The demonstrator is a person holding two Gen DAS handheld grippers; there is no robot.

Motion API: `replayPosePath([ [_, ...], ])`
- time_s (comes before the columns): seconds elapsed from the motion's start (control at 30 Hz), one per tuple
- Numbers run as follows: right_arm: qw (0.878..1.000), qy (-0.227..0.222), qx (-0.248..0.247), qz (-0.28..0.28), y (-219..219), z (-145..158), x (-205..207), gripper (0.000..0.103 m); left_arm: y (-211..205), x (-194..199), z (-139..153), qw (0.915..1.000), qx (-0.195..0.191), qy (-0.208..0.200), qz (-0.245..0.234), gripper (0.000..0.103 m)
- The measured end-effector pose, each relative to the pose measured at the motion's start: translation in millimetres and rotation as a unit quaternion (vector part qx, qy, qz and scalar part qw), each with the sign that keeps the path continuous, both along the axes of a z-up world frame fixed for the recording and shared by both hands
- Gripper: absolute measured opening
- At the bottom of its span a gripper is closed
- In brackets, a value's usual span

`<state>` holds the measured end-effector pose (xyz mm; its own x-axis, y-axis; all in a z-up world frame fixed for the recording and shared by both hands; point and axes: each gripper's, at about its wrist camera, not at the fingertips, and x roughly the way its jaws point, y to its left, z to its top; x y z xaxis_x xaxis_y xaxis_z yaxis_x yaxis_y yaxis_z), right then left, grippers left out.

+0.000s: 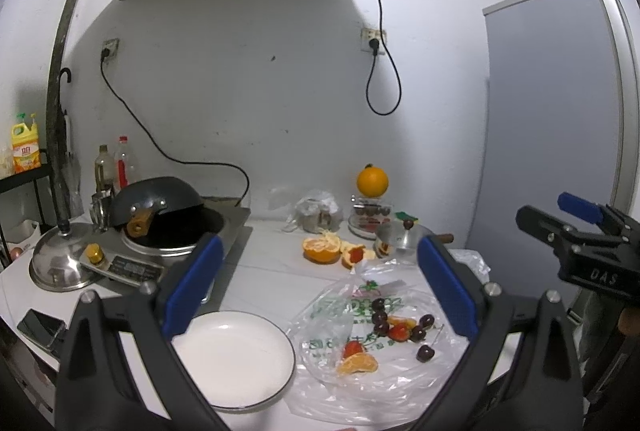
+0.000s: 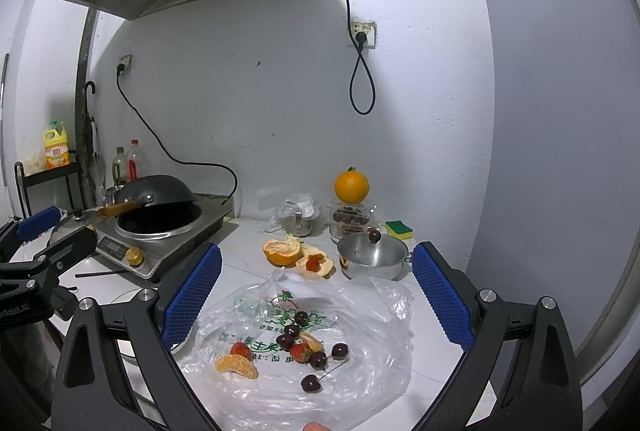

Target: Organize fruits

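Two sets of tongs over the white surface (image 1: 264, 271), both spread wide with nothing between the blue pads. Left tongs (image 1: 320, 291) look down between the empty white plate (image 1: 236, 359) and the clear plastic bag (image 1: 360, 383) lying flat just to its right; right tongs (image 2: 316, 299) hang straight above the bag.

Fruit sits loose on the bag: dark cherries (image 2: 311, 383), strawberries (image 2: 241, 350), and a peeled mandarin segment cluster (image 2: 237, 367) at the bag's near-left, the piece closest to the plate. A half-peeled orange (image 2: 282, 253) rests farther back, a whole orange (image 2: 351, 187) on a container behind it.

Step in hand, as I judge it: pick the first piece off the bag for the plate.
- Descend vertically; the film is slack and may lift with the fruit.
- Soft fruit: close only until contact.
- Cherries will roll; bracket the body, not the stem.

Orientation:
- Mandarin cluster is a crescent, long axis running left–right in the right wrist view, curved back away from the camera; pinch across the short width.
- Nearest cherry's stem points up-right, toward the far right of the bag.
- Strawberry tip direction too small to tell.
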<state>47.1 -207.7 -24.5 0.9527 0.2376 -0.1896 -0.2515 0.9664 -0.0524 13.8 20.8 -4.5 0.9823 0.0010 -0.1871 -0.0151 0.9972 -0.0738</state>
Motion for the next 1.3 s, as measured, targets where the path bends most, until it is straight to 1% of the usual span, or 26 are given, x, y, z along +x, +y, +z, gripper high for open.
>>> replayPosePath([
  [0.63, 1.0, 0.002, 0.0, 0.002, 5.7, -2.8, 2.5, 0.098, 3.9, 2.3, -1.2, 1.0, -0.003, 0.004, -0.002, 0.099],
  [1.3, 1.0, 0.004, -0.001, 0.001, 5.7, -2.4, 4.6, 0.098, -0.6, 10.3, -1.9, 1.0, -0.003, 0.006, -0.004, 0.099],
])
